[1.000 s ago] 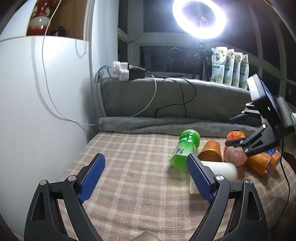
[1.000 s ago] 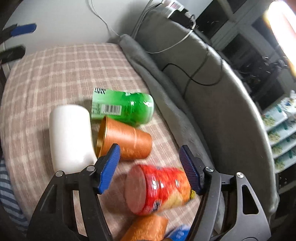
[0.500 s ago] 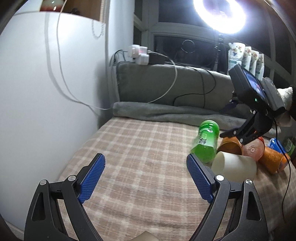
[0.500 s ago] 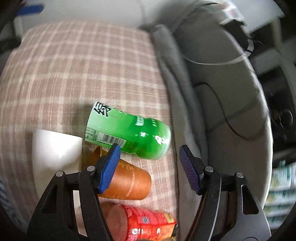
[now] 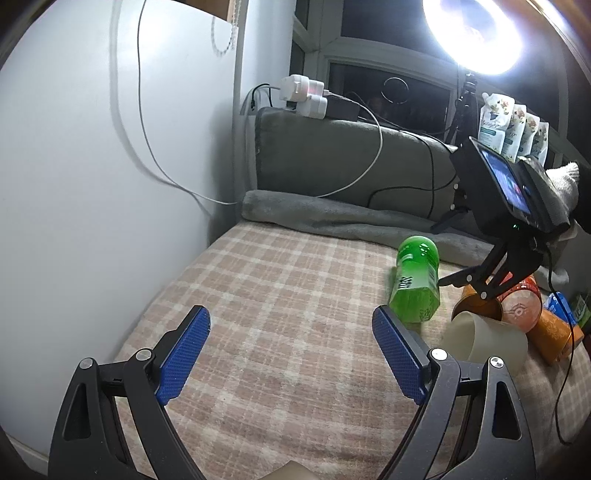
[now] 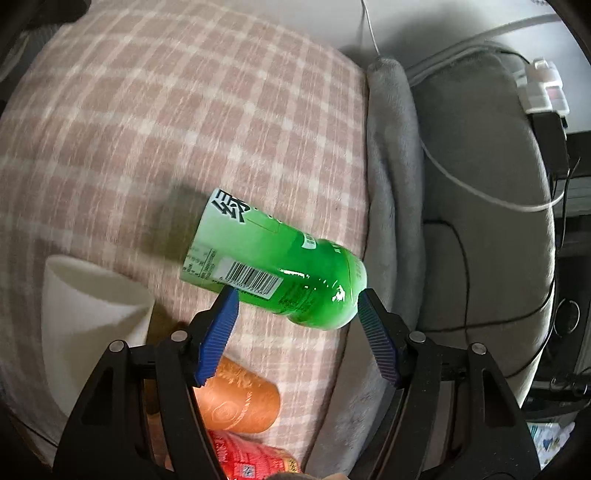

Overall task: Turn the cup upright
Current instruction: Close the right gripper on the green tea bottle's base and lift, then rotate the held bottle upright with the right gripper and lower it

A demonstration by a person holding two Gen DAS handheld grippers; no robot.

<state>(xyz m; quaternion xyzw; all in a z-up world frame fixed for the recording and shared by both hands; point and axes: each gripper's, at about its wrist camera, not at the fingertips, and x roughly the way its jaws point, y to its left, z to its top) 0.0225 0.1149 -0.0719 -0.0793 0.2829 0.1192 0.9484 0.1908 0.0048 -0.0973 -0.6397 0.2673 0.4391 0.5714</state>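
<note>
A green cup (image 6: pixel 273 273) lies on its side on the plaid blanket (image 6: pixel 147 110), its closed end toward the grey cushion. It also shows in the left wrist view (image 5: pixel 415 286). My right gripper (image 6: pixel 295 325) is open and hovers just above the green cup's closed end, jaws on either side of it. In the left wrist view the right gripper (image 5: pixel 476 282) hangs over the cups. A white cup (image 6: pixel 92 317), an orange cup (image 6: pixel 240 402) and a red cup (image 6: pixel 251 458) lie on their sides nearby. My left gripper (image 5: pixel 291 347) is open and empty over the blanket.
A grey cushion (image 5: pixel 351 158) and rolled grey blanket (image 5: pixel 332 218) bound the far side. A white wall (image 5: pixel 92 166) stands to the left. Cables and a power strip (image 5: pixel 304 96) sit on the cushion. A ring light (image 5: pixel 476 33) shines at the back.
My right gripper has moved from over the red and orange cups to over the green cup. My left gripper has drifted left and back, still open.
</note>
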